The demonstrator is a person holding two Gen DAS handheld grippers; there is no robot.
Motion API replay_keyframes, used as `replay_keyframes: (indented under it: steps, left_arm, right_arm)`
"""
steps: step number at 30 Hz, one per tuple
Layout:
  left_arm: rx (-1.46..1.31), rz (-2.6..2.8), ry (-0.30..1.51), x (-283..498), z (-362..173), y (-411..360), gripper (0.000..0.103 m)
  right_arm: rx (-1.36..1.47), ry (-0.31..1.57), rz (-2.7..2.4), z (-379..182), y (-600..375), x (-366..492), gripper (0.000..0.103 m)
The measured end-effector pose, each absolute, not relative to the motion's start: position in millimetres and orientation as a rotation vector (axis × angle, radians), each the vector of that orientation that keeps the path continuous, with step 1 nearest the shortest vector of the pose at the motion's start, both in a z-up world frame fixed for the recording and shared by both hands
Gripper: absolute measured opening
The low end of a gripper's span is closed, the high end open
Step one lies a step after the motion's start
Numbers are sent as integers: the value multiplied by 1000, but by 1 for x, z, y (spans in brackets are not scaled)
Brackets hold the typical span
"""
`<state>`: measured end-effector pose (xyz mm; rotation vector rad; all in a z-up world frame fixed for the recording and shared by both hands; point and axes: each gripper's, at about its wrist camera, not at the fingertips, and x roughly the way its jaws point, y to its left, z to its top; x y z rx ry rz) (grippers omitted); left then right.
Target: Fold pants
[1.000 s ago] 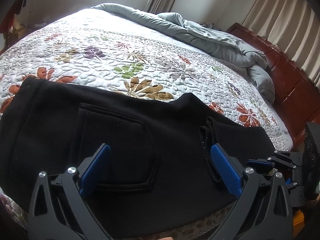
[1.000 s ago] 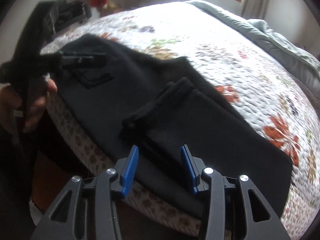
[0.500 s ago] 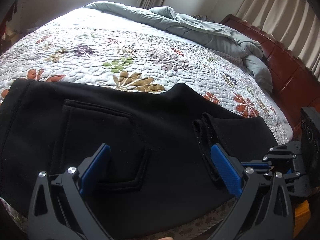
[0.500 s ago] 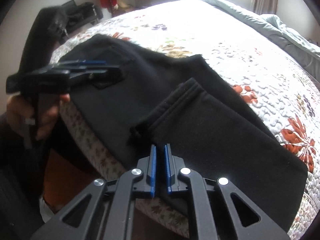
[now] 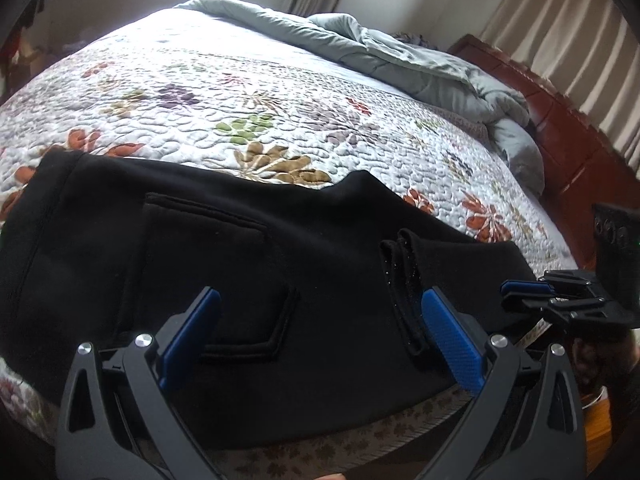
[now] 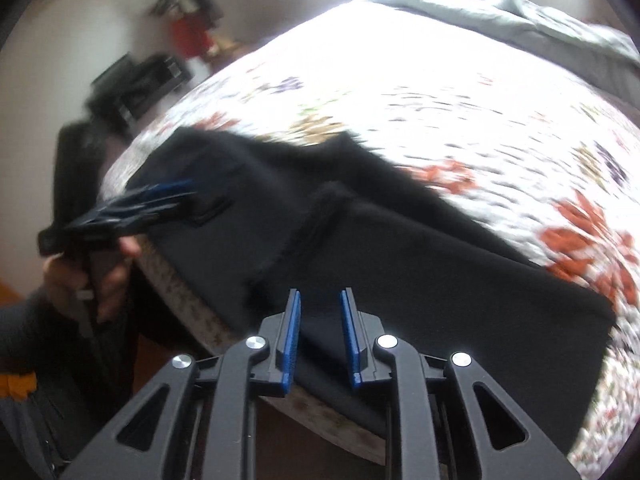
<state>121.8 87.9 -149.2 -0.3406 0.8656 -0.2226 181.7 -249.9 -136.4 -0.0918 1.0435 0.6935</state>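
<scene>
Black pants (image 5: 248,264) lie folded along the near edge of the bed, back pocket (image 5: 216,276) up, with the leg cuffs (image 5: 404,288) folded over on top. They also show in the right wrist view (image 6: 420,248). My left gripper (image 5: 316,336) is wide open and empty, hovering over the pocket area. My right gripper (image 6: 320,332) is partly open and empty, just above the near edge of the folded leg part. It shows at the right of the left wrist view (image 5: 528,292). The left gripper shows blurred in the right wrist view (image 6: 160,196).
The bed has a floral quilt (image 5: 248,104). A grey duvet (image 5: 420,64) is bunched at the far side by the wooden headboard (image 5: 580,152). Curtains hang behind. Dark items stand against the wall left of the bed (image 6: 136,84).
My right gripper closed half a second ago and has opened part way again, shifting a little. The left gripper stayed open over the pants, moving slightly.
</scene>
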Motion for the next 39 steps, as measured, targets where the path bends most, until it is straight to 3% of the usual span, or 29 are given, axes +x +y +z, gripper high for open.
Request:
replay_keyframes:
  steps: [8,12,17,21,27,28,29,31,39]
  left_arm:
    - [-411,-126,850,80,-138,123,100]
    - [-467,-44,852,65,-140,148,100]
    - [-524,21,867,55,-146,174,100]
    - [-574,56,893,53,-154,186,100]
    - [-710,146,885,43,-162,211,100]
    - [-731,154,884,43,-164,214,100]
    - [-756,174,881,41,-166,218,100]
    - [-801,205,872,38,-171,225,100]
    - [-935,219,828,35,-182,244,100]
  right_arm:
    - [211,1068,382,-163,-389,214,22]
    - [266,1112,361,-194,-410,220,0]
    - [306,1122,384,-196,-419,219,0]
    - [399,1081,451,-174,-428,212,23]
    - [326,1094,490,-145,-398,233,23]
    - [286,1104,526,-135,-383,242,27]
    - [261,1115,556,-130,-369,247,33]
    - [179,1168,667,-114,-325,268,62]
    - [-206,1314,1002,-70,-122,325,77]
